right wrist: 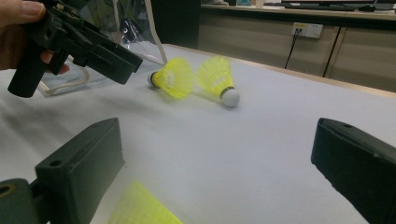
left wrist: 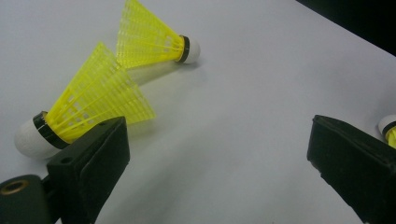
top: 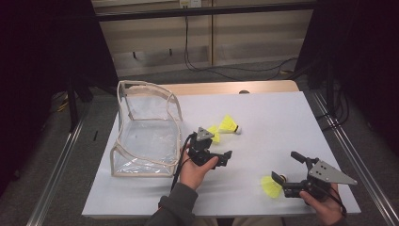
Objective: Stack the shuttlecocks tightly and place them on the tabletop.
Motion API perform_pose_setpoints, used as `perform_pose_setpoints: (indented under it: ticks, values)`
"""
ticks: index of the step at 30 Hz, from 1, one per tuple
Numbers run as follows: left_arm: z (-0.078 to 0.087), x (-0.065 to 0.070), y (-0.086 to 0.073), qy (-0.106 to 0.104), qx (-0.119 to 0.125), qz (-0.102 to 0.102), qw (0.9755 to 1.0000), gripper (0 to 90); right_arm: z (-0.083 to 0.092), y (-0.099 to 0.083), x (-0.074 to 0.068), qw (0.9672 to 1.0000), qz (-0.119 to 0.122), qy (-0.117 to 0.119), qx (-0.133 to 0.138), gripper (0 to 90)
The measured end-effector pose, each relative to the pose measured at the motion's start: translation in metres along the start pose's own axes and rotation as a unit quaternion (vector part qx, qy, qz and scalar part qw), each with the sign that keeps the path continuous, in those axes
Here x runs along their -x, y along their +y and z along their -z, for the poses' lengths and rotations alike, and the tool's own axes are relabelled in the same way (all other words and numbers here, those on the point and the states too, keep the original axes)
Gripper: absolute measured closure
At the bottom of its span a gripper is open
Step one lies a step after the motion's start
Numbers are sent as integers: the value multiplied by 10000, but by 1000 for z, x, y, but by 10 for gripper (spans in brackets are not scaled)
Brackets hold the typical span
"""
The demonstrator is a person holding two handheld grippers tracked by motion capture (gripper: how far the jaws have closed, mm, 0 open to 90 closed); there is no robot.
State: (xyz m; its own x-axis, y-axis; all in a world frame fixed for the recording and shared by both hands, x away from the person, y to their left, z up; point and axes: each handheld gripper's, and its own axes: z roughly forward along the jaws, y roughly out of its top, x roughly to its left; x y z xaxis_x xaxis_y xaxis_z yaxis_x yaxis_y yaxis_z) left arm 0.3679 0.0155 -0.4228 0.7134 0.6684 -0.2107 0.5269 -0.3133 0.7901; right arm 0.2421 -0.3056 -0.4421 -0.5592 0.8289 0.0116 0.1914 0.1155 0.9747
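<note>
Clear pouch (top: 141,136): left of centre in the high view, a see-through bag with cream piping, standing open on the white table (top: 263,122); just left of the left gripper.
Left gripper (top: 217,155): centre of the high view, held in the person's left hand (top: 195,170); jaws spread wide with nothing between them.
Near shuttlecock (left wrist: 84,109): left half of the left gripper view, lying on its side with its white cork toward the lower left; its yellow skirt sits just above and partly behind the left jaw, outside the gap. Whether it touches the jaw I cannot tell.
Far shuttlecock (left wrist: 152,39): upper left of the same view, cork pointing right, skirt overlapping the near one's; farther from the jaws.
Pair in the high view: both lie just above the left gripper, centre frame.
Third shuttlecock (top: 271,186): lower right of the high view, lying on the table at the tips of the right gripper's jaws.
Right gripper (top: 288,173): lower right of the high view, in the person's right hand (top: 324,207); jaws wide apart, gripping nothing. In the right gripper view a blurred yellow skirt (right wrist: 142,207) lies at the bottom edge, just inside the left jaw.
</note>
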Motion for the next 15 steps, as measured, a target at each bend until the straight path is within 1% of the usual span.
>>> perform_pose_setpoints:
  ticks: [1,3,7,9,10,11,13,15]
  values:
    - [0,0,-1,-7,-4,-38,10000,56,0,0,0,10000,-9,6,5,16]
    - [0,0,-3,6,-74,-37,10000,54,-1,0,1,10000,-4,10,6,16]
    - [2,-1,-6,-43,-22,-77,10000,53,-1,0,1,10000,-18,5,-5,15]
    - [3,-2,-8,-24,-38,-48,10000,51,-1,0,0,10000,-18,2,-19,15]
    - [2,-1,-9,-55,-3,-18,10000,51,-1,1,0,10000,-12,10,-13,16]
    - [3,-1,-9,-58,-50,-53,10000,51,-1,1,0,10000,-6,14,-11,15]
    - [4,0,-11,-127,-46,-43,9999,51,-2,1,0,10000,-8,44,-1,15]
    - [5,0,-12,-139,-50,-72,9999,51,-2,1,0,10000,-16,47,-1,15]
